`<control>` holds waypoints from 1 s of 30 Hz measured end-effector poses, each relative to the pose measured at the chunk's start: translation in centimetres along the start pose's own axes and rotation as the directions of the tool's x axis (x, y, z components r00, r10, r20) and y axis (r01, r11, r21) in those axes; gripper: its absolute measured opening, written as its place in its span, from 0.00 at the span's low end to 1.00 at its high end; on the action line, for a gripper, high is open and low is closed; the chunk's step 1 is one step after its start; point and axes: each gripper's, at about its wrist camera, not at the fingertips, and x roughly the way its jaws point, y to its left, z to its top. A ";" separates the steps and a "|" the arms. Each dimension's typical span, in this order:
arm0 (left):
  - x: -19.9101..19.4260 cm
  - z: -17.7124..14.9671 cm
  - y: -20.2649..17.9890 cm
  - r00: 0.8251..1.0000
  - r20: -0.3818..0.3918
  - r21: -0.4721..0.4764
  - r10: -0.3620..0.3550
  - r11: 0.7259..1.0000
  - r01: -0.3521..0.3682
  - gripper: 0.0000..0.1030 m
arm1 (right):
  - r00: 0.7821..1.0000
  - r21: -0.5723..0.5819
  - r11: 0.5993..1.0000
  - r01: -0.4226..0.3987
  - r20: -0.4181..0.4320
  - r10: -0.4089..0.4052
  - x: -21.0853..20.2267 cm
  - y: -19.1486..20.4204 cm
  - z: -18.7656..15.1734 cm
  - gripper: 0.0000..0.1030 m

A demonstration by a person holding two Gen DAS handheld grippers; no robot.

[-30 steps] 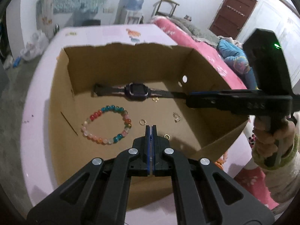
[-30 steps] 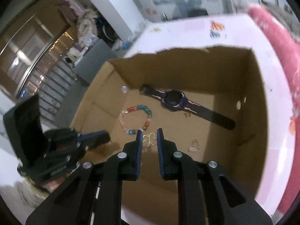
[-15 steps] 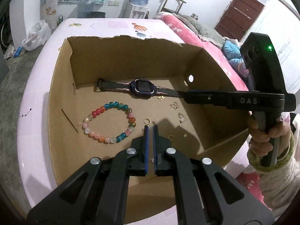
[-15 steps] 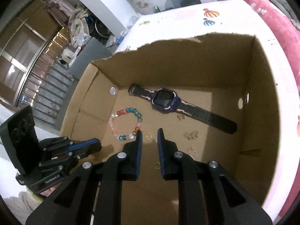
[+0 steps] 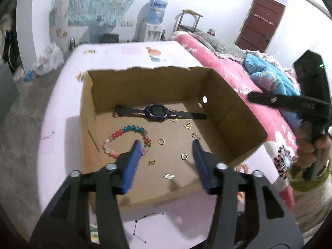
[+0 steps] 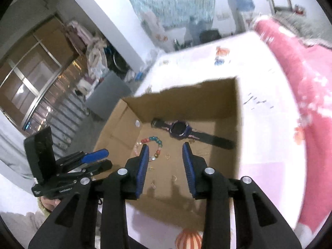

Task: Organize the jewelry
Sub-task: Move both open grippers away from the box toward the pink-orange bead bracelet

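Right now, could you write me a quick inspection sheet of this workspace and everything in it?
Surface: pink table carrying an open cardboard box.
Job's things: in the box, a watch, a bead bracelet, gold rings and small charms, all lying loose.
Clutter: thin necklace chain on the table before the box.
Grippers: left gripper open and empty above the box; right gripper open and empty.
Cables: nothing seen.
Surroundings: pink bed, water dispenser, brown door.
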 end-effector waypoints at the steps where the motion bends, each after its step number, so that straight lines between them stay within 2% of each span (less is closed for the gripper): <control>1: -0.9 -0.3 -0.5 1.000 0.017 0.020 0.011 1.000 -0.011 0.60 | 1.000 -0.005 1.000 0.007 0.028 -0.006 -1.4 0.0 -0.4 0.37; 3: -2.2 -0.9 -1.3 0.999 0.038 0.047 0.017 0.999 -0.018 0.71 | 0.995 -0.018 0.999 0.034 0.090 -0.032 -4.5 -0.1 -1.4 0.40; 6: -3.7 -2.0 -2.4 0.998 0.058 0.076 0.031 0.996 -0.035 0.82 | 0.982 -0.008 0.995 0.098 0.165 -0.095 -8.8 -0.6 -3.8 0.44; 9: -4.8 -3.4 -3.2 0.997 0.058 0.097 0.053 0.994 -0.059 0.83 | 0.971 0.045 0.989 0.142 0.187 -0.148 -10.9 -1.5 -6.4 0.46; 11: -5.2 -4.6 -3.8 0.997 0.051 0.111 0.067 0.991 -0.072 0.85 | 0.972 0.094 0.984 0.153 0.166 -0.167 -11.0 -2.5 -8.4 0.46; 15: -4.8 -6.9 -4.7 0.997 0.009 0.116 0.077 0.990 -0.077 0.87 | 0.976 0.187 0.962 0.199 0.055 -0.212 -8.3 -4.5 -12.0 0.46; 19: -2.7 -9.1 -5.3 0.993 -0.064 0.114 0.102 0.989 -0.094 0.88 | 0.963 0.212 0.940 0.268 -0.047 -0.264 -4.8 -5.4 -13.9 0.46; 24: 1.5 -11.0 -5.0 0.970 -0.148 0.114 0.196 0.977 -0.180 0.88 | 0.944 0.186 0.927 0.326 -0.122 -0.307 -0.8 -5.9 -14.8 0.46; 27: 3.4 -11.6 -4.4 0.957 -0.188 0.096 0.220 0.974 -0.205 0.88 | 0.936 0.166 0.924 0.345 -0.140 -0.324 0.4 -5.8 -14.9 0.45; 30: 4.7 -11.9 -3.8 0.943 -0.224 0.077 0.247 0.969 -0.235 0.88 | 0.923 0.145 0.917 0.372 -0.163 -0.348 1.5 -5.8 -15.0 0.37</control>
